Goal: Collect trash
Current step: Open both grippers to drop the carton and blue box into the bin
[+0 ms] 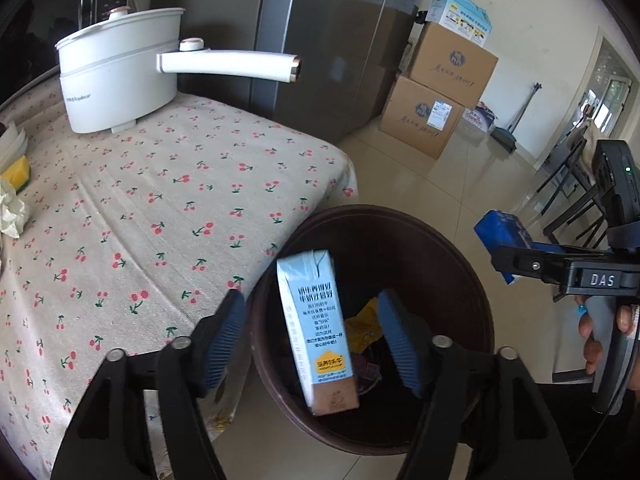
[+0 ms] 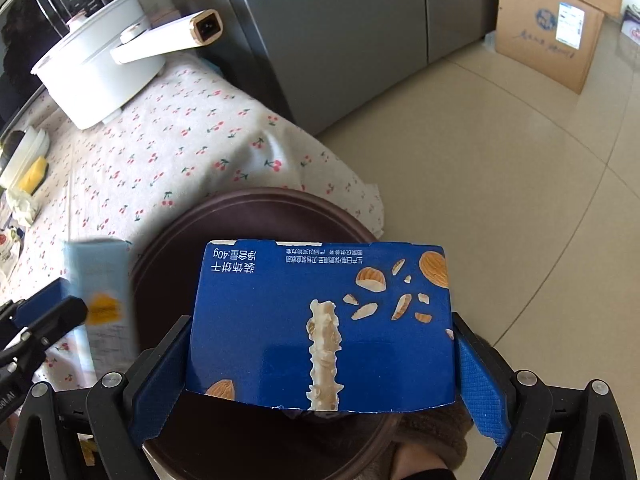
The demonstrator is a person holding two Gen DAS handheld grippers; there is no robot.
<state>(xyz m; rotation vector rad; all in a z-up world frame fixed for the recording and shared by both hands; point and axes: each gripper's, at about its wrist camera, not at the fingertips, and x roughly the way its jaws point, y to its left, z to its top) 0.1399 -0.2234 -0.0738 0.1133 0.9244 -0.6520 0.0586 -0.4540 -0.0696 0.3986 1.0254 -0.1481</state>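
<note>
Left wrist view looks down over a dark brown round trash bin [image 1: 460, 280] standing on the tiled floor against the edge of the table with the cherry-print tablecloth [image 1: 160, 208]. The left gripper [image 1: 312, 344] has its jaws spread wide, and a light blue milk carton [image 1: 316, 332] sits between them without touching either pad, upright and slightly tilted, over the bin's mouth. Down inside the bin lie a crumpled yellow wrapper [image 1: 362, 326] and some darker scraps too dim to identify.

To the right in the same view, the right gripper [image 1: 516, 256] is seen side-on, held by a hand [image 1: 608, 336]. From the right wrist camera that gripper [image 2: 320, 344] is clamped on a blue biscuit box [image 2: 320, 320] printed with almonds, both blue pads pressed to its sides; the box hangs over the bin [image 2: 256, 216]. The milk carton [image 2: 102, 292] shows blurred at the left.

On the table stand a white electric pot [image 1: 116, 80] with a long handle, lid on, and at the far left a yellow sponge [image 1: 16, 172] and crumpled paper [image 1: 12, 208]. Stacked cardboard boxes [image 1: 436, 92] sit by the wall beside the grey refrigerator [image 1: 320, 40].
</note>
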